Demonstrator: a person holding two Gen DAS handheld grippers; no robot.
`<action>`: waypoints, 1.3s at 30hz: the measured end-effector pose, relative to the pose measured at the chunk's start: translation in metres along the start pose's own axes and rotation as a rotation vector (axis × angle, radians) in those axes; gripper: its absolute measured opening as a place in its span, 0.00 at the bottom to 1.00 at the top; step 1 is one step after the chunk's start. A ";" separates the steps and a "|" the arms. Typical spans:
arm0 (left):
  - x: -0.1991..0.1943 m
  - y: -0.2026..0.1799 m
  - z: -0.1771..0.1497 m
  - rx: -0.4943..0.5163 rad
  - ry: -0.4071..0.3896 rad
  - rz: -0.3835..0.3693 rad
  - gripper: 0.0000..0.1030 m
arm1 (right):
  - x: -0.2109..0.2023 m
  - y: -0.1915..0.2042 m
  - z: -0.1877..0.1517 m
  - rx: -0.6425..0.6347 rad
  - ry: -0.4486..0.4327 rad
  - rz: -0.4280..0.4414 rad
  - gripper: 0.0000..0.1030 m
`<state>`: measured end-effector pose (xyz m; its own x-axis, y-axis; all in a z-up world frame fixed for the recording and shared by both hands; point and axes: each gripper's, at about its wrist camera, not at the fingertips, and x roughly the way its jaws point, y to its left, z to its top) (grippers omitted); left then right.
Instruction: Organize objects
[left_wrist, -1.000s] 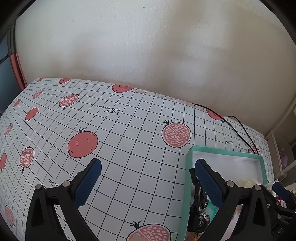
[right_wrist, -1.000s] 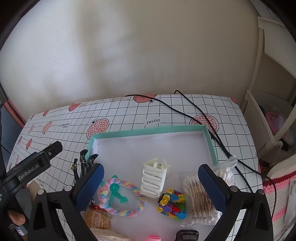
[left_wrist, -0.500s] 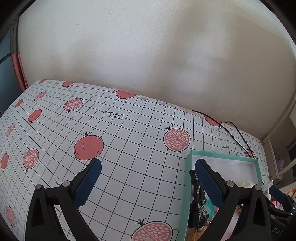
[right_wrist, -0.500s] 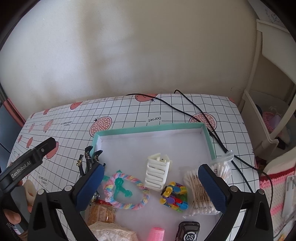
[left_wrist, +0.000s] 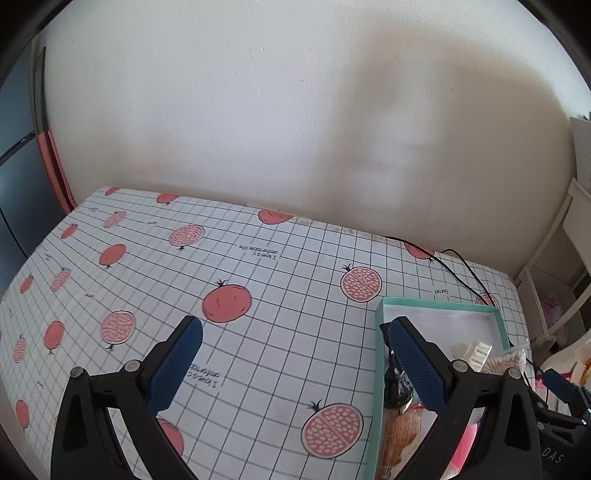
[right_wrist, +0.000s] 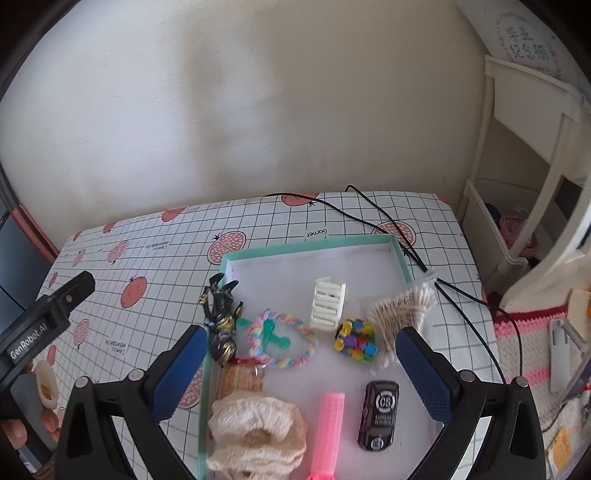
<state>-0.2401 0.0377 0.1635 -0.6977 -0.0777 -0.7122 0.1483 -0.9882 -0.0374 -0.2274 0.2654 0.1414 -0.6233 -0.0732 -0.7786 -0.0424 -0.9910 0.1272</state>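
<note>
Left gripper (left_wrist: 295, 354) and right gripper (right_wrist: 301, 356) apparently both gape wide, empty.

Left of my teal tray (right_wrist: 400, 254) the bench (left_wrist: 155, 266) lies open. The tray's near half is crowded; its far end is free. A black cable (right_wrist: 373, 218) crosses behind it.

Home room: pomegranate-print tablecloth (left_wrist: 280, 295), crochet rug (right_wrist: 524, 332), cream shelf unit (right_wrist: 517, 206), plain wall.
</note>
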 end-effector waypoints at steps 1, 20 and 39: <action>-0.005 0.002 -0.004 0.005 -0.002 0.007 0.98 | -0.005 0.002 -0.004 -0.002 -0.002 -0.004 1.00; -0.064 0.038 -0.088 0.032 0.000 -0.028 0.98 | -0.060 0.011 -0.098 0.007 -0.010 -0.029 1.00; -0.072 0.065 -0.176 0.045 0.060 -0.028 0.98 | -0.058 0.015 -0.178 0.000 0.016 -0.056 1.00</action>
<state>-0.0569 0.0019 0.0893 -0.6577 -0.0437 -0.7520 0.0970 -0.9949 -0.0270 -0.0525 0.2350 0.0791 -0.6073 -0.0192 -0.7943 -0.0771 -0.9936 0.0829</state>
